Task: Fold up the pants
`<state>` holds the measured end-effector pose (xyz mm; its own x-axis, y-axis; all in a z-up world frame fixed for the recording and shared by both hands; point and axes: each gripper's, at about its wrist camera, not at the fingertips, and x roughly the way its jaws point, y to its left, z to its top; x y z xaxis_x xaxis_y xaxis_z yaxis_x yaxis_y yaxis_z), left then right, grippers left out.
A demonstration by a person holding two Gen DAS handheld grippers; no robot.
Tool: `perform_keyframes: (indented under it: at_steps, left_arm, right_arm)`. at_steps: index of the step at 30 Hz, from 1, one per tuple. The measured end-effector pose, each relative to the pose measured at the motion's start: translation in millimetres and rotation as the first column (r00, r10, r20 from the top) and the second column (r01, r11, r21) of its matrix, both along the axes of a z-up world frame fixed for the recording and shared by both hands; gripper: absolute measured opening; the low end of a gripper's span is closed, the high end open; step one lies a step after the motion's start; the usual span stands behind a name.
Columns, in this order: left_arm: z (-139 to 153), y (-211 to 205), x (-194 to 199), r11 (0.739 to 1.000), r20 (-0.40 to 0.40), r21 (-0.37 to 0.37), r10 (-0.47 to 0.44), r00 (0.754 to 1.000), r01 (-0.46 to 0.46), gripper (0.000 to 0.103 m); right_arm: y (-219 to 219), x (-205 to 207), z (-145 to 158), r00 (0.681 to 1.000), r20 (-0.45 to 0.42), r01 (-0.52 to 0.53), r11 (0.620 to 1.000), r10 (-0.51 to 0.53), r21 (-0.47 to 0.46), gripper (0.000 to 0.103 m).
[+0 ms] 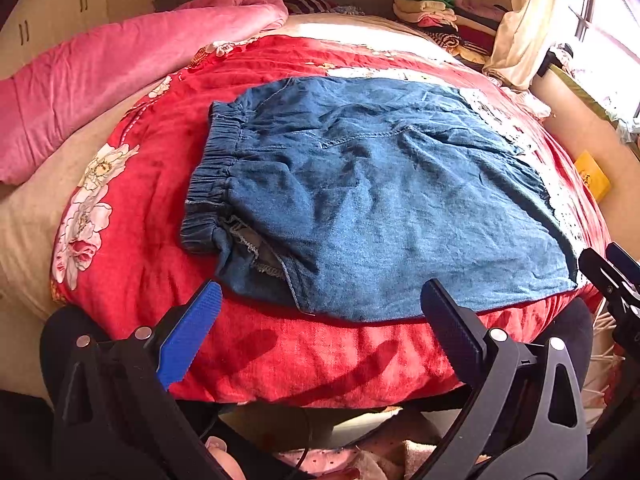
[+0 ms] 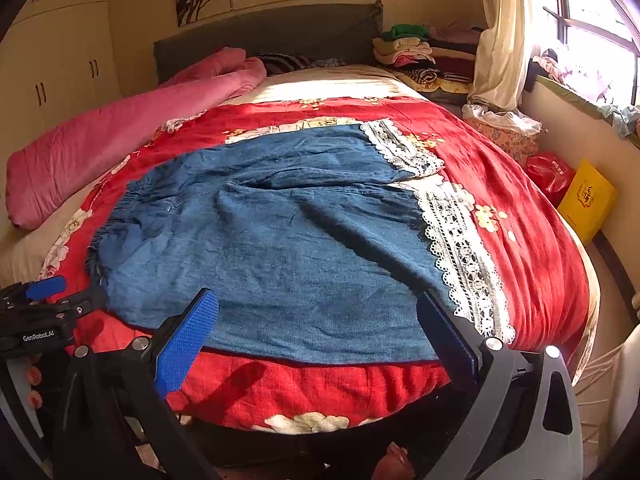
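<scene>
The blue denim pants (image 1: 360, 200) are lying spread flat on a red floral blanket (image 1: 132, 208) covering the bed, with the elastic waistband (image 1: 212, 176) pointing toward 9 o'clock in the left wrist view and the white lace-trimmed leg hems (image 2: 460, 248) trailing toward 3 o'clock in the right wrist view. The two legs are lying side by side, one farther up the bed than the other.

The left gripper (image 1: 320, 320) is hovering with its jaws spread wide and holding nothing, just short of the near edge of the pants, which are sitting at its 12 o'clock; its blue finger pad (image 1: 192, 332) is hanging over bare blanket near the waistband end. The right gripper (image 2: 320, 320) is likewise gaping wide and empty, its tips sitting over the near edge of the nearer leg, with the lace hem just beside its right finger at 2 o'clock. Whether either is touching the cloth cannot be told.

A rolled pink quilt (image 2: 120, 140) is lying along the bed at 10 o'clock, well apart from the pants. Stacked folded clothes (image 2: 420, 52) are resting by the grey headboard (image 2: 264, 32) at 1 o'clock, a cream curtain (image 2: 500, 40) is hanging beside them, and a yellow box (image 2: 586, 200) is standing against the wall at 3 o'clock. Nothing is lying between the grippers and the pants.
</scene>
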<state>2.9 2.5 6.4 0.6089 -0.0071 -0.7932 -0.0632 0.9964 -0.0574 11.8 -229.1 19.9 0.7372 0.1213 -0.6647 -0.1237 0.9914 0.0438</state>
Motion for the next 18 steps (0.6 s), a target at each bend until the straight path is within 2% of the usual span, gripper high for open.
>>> perform_keyframes:
  at_steps: [18]
  left_arm:
    - [-1.2,1.7,-2.7,1.000,0.005,0.003,0.017,1.000,-0.017,0.094]
  right_arm:
    - [2.5,-0.3,-2.6,1.000,-0.006,-0.009,1.000,0.009,0.002,0.099]
